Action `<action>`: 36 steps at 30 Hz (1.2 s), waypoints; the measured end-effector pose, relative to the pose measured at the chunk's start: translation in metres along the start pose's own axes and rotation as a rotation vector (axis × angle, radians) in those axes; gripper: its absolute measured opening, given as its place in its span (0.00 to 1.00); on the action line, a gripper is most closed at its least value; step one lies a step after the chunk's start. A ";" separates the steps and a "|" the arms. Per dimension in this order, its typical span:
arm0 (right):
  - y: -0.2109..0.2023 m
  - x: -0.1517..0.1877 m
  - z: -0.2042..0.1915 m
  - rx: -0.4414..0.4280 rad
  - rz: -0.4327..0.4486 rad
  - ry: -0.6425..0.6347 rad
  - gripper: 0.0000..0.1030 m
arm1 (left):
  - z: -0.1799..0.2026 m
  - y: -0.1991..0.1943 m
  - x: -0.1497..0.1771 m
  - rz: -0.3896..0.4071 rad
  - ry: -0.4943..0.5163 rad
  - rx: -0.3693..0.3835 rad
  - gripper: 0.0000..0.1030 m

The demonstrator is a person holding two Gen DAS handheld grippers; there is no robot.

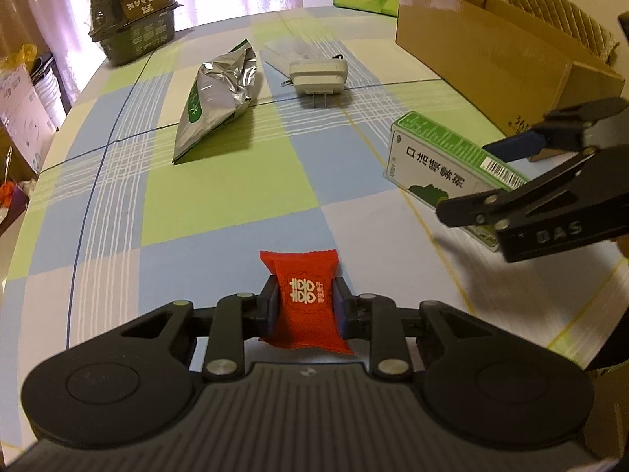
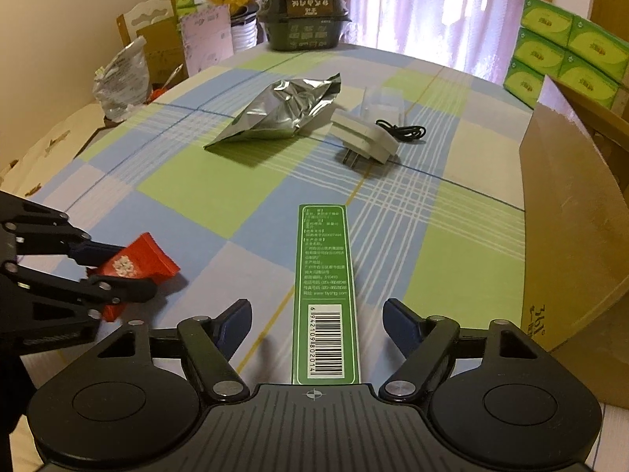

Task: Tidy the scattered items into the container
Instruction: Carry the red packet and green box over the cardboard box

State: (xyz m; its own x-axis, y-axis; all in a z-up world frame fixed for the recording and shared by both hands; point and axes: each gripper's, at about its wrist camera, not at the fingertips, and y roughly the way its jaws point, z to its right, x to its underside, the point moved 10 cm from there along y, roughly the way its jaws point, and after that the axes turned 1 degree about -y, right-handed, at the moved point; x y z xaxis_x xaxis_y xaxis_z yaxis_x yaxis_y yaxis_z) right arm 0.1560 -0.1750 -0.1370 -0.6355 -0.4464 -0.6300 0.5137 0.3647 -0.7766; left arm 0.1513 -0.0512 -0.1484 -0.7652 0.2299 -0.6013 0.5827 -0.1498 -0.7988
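— Lettering anywhere?
— "HONGLU" is showing upside down on the dark plastic tub (image 1: 131,25) at the far left. Next, a crinkled silver foil pouch (image 1: 220,96) is lying flat, then a white plug adapter (image 1: 318,76).
— And the tongs?
— The left gripper (image 1: 306,299) is pinching a soft red sachet (image 1: 304,301) bearing a white double-happiness sign. The right gripper (image 2: 316,318) is gaping wide around a long green carton (image 2: 324,295), its barcode reading 6942109802014, pads apart from it. The cardboard box (image 2: 570,212) is standing rightmost, open-topped
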 end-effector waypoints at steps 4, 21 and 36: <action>0.004 0.002 0.000 0.004 -0.027 -0.019 0.64 | 0.002 -0.005 0.003 -0.001 -0.009 0.004 0.22; -0.035 0.013 -0.014 0.021 -0.019 -0.021 0.32 | 0.013 -0.035 0.000 0.047 -0.026 0.012 0.22; 0.002 0.027 -0.017 0.041 -0.141 -0.089 0.32 | 0.015 -0.035 0.006 0.047 -0.054 0.025 0.22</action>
State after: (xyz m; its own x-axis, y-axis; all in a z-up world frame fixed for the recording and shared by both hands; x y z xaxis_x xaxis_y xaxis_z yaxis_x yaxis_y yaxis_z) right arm 0.1302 -0.1722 -0.1552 -0.6506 -0.5620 -0.5108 0.4469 0.2604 -0.8558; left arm 0.1218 -0.0590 -0.1241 -0.7513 0.1696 -0.6378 0.6120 -0.1830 -0.7694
